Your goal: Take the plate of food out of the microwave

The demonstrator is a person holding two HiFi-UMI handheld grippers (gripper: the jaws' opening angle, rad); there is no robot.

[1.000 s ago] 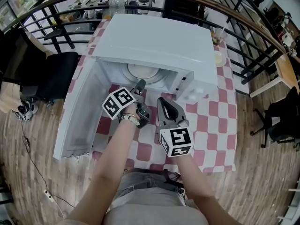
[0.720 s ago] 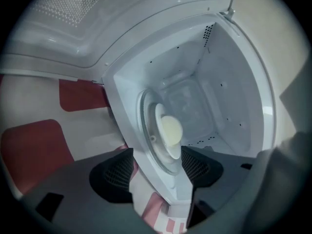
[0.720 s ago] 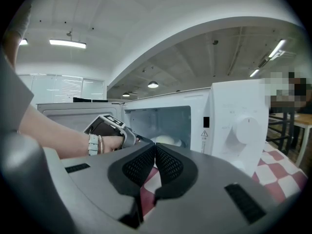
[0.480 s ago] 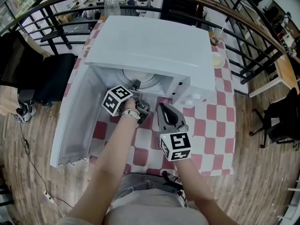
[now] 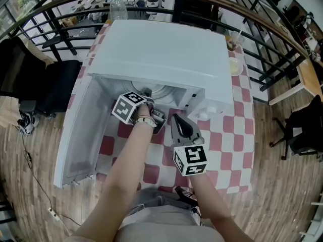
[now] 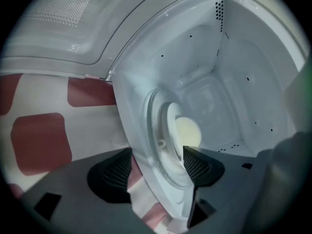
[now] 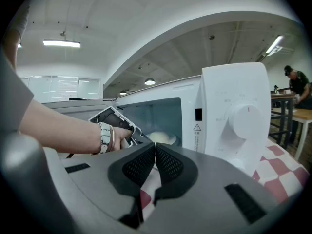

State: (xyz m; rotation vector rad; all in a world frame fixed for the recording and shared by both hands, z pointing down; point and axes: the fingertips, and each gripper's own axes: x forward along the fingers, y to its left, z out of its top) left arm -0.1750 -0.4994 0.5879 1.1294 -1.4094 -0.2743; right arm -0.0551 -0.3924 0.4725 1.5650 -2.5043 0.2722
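Observation:
A white microwave (image 5: 161,49) stands on the checkered table, its door (image 5: 81,130) swung open to the left. Inside, a white plate (image 6: 171,133) with pale food (image 6: 187,133) sits on the glass turntable (image 6: 153,145); the food (image 7: 161,138) also shows in the right gripper view. My left gripper (image 5: 147,96) reaches into the cavity mouth. Its jaws (image 6: 156,167) are opening, and the cavity's front lip and the turntable rim lie between the pads without being pressed. My right gripper (image 5: 176,119) hangs over the table before the control panel, its jaws (image 7: 155,162) shut and empty.
The control panel with a dial (image 7: 243,123) is at the microwave's right. A bottle (image 5: 117,4), a cup with a straw (image 5: 233,38) and a small dish (image 5: 235,64) stand behind it. A railing (image 5: 262,59) rings the table (image 5: 227,130); a black chair (image 5: 45,84) stands left.
My left gripper has moved forward from in front of the microwave into the cavity mouth. The right gripper has stayed almost where it was.

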